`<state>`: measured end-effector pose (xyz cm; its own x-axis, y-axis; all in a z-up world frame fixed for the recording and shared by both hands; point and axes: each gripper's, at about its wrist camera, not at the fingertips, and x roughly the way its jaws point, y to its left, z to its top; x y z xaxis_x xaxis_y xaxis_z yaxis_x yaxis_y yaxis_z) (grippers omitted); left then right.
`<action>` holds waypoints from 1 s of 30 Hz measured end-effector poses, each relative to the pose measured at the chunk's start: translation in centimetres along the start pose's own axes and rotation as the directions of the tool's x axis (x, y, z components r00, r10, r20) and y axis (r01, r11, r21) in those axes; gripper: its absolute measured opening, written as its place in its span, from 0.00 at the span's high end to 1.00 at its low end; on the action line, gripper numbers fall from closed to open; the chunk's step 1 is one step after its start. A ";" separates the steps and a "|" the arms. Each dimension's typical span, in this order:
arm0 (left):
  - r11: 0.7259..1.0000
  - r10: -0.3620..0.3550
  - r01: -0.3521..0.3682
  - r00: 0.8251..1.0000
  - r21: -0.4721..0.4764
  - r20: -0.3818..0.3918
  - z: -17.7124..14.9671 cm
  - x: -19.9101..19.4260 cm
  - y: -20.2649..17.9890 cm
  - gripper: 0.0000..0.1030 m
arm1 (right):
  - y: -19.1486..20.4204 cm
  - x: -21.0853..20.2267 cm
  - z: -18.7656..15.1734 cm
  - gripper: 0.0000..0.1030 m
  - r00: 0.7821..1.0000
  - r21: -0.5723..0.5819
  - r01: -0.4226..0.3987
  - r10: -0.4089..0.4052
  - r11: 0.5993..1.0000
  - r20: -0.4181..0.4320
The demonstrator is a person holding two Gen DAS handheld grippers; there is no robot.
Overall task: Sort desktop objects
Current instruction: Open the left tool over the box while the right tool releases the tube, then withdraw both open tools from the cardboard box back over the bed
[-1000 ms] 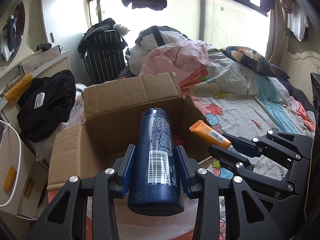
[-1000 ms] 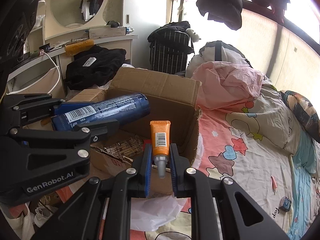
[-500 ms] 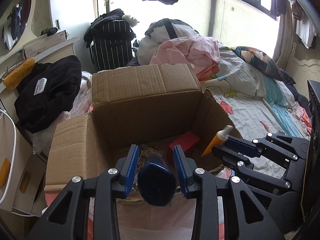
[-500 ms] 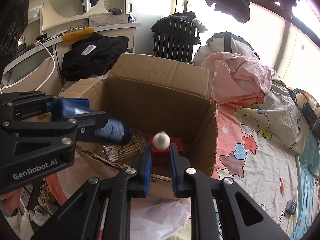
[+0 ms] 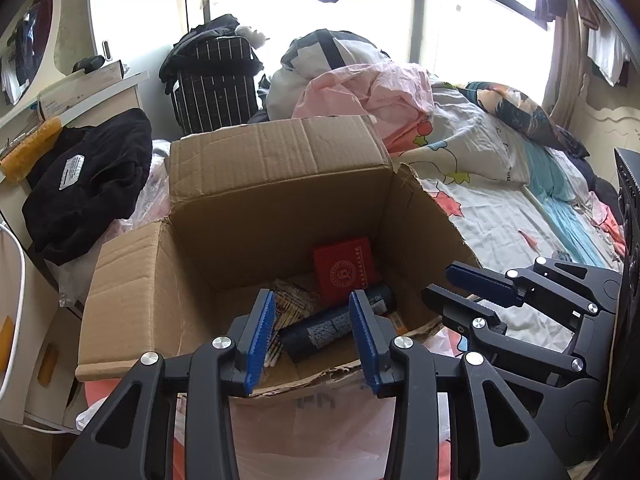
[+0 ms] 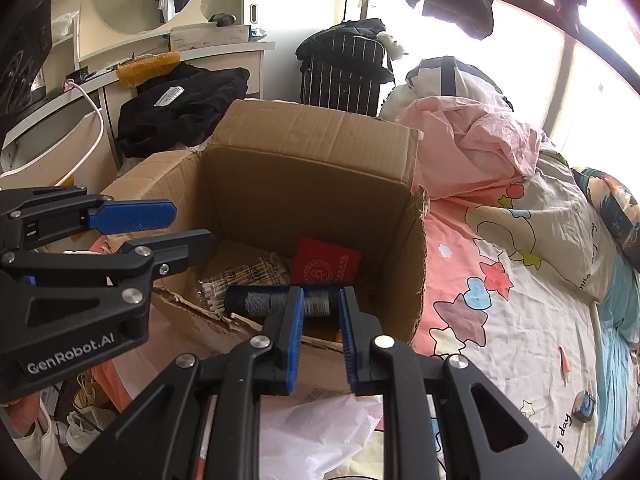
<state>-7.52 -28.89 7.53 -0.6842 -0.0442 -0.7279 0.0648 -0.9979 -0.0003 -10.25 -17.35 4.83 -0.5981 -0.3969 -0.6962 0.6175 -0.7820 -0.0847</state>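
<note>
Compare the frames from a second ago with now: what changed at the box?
The blue bottle left the left gripper and now lies in the cardboard box. The right gripper dropped its orange tube; only an orange bit shows by the bottle. Both jaws have just been opening, with nothing gripped. The red booklet and cotton swabs stayed put.

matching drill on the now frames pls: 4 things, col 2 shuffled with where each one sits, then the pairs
Things:
1. dark blue bottle
2. red booklet
3. black clothes
4. striped black bag

Places:
A. piled by the desk, left of the cardboard box
B. lying on its side on the box floor
C. by the window, behind the box
D. leaning at the back of the box floor

Pairs: 1-B, 2-D, 3-A, 4-C
</note>
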 end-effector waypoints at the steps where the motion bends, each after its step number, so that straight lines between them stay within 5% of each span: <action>1: 1.000 0.000 0.000 1.000 0.003 -0.002 -0.1 0.1 -0.1 0.59 | -0.1 0.0 -0.1 0.78 1.000 0.001 0.002 -0.002 1.000 0.000; 5: 1.000 -0.002 0.002 1.000 0.001 -0.005 -0.2 0.3 -0.3 0.55 | -0.3 -0.3 -0.3 0.64 1.000 0.007 0.010 -0.010 1.000 0.003; 12: 1.000 0.014 -0.014 1.000 -0.010 0.019 -0.1 0.1 -0.4 0.27 | -0.4 -0.7 -0.6 0.41 0.999 0.001 0.033 -0.033 0.999 0.018; 17: 0.999 0.032 -0.032 0.999 -0.022 0.019 0.0 0.1 -0.4 0.11 | -0.5 -0.8 -0.8 0.39 0.999 -0.009 0.045 -0.045 0.999 0.021; 30: 0.998 0.047 -0.047 0.999 0.039 0.011 0.0 0.3 -4.7 0.11 | -4.4 -1.7 -4.2 0.39 0.998 0.070 0.058 -0.060 0.996 0.030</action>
<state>-8.06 -24.20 7.32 -0.6882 -0.0912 -0.7198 0.0686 -0.9958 0.0606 -9.80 -11.23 3.38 -0.6492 -0.3631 -0.6684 0.5447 -0.8352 -0.0753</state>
